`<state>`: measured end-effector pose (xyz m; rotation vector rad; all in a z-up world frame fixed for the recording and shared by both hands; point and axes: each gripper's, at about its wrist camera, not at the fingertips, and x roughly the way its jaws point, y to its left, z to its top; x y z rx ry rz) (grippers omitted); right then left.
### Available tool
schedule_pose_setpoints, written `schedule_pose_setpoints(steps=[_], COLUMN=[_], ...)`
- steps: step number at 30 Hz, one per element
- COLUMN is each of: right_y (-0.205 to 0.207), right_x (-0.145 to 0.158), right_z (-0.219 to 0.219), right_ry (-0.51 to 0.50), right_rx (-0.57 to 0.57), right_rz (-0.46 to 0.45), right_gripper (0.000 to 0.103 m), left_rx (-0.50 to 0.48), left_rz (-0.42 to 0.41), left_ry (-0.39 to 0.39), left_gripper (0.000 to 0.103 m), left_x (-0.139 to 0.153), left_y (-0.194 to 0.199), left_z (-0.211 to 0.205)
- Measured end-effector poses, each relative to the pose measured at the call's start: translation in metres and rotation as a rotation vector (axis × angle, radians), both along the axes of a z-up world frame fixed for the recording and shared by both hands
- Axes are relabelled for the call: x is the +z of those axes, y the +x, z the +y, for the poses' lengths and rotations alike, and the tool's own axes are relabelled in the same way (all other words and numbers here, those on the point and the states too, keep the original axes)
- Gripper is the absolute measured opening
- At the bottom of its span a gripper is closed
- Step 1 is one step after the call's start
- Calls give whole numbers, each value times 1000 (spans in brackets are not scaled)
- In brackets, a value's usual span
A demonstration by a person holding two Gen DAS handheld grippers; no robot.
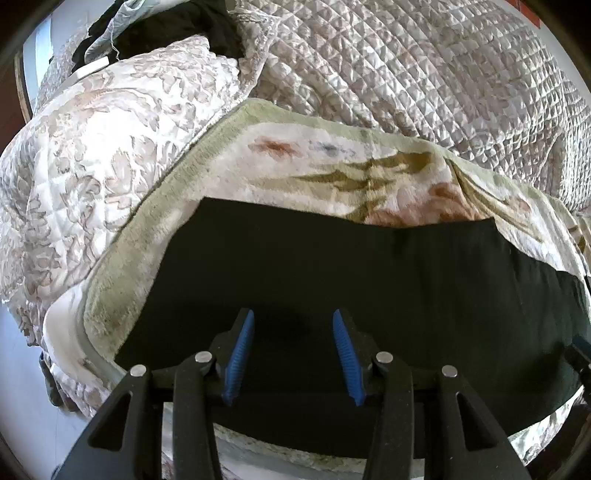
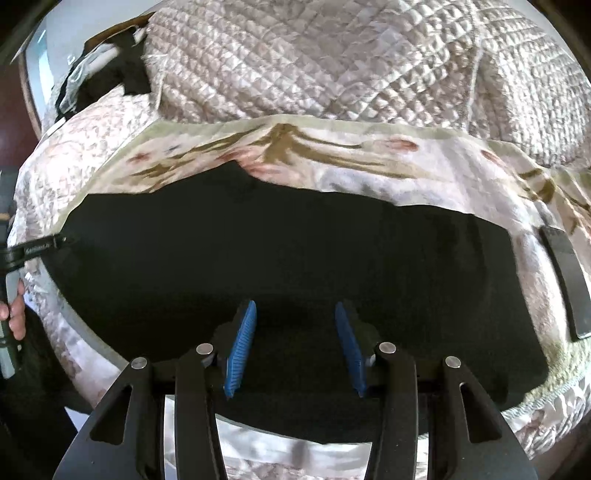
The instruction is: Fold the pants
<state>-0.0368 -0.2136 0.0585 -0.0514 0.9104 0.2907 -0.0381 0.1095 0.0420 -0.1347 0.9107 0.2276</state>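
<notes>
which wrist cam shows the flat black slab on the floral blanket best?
Right wrist view: the flat black rectangular slab lies in full on the floral fleece blanket, right of the black pants. The left wrist view does not show it.

Black pants (image 1: 369, 266), floral blanket (image 1: 295, 162), seemingly pinkish quilt (image 1: 424, 66)

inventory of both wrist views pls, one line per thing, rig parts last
pants: 1, black, spread flat on the floral blanket, under both grippers
floral blanket: 1, cream with green border, on the bed beneath the pants
quilt: 1, pale diamond-stitched, bunched behind the blanket
floral bedspread: 1, white and beige, left side
dark cloth: 1, black, far back left
flat dark object: 1, black, right on the blanket
left gripper: black, blue pads, open
right gripper: black, blue pads, open
</notes>
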Motion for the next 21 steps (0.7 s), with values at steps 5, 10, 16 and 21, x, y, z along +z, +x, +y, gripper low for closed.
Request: schedule_pose_setpoints(steps=[5, 10, 16, 21], right_y=[0, 2, 5, 9], right_x=[3, 5, 0, -8], right_z=[20, 33, 39, 37], right_ry=[12, 21, 26, 34], right_rx=[64, 100, 113, 98], right_rz=[-5, -13, 2, 24], right_gripper=[45, 45, 45, 45], left_rx=[38, 96, 139, 106], left_rz=[-21, -23, 51, 35], left_ry=[-6, -18, -42, -17], left_gripper=[58, 68, 72, 80], left_x=[12, 13, -15, -24], left_y=[3, 10, 23, 28], left_z=[23, 57, 84, 77])
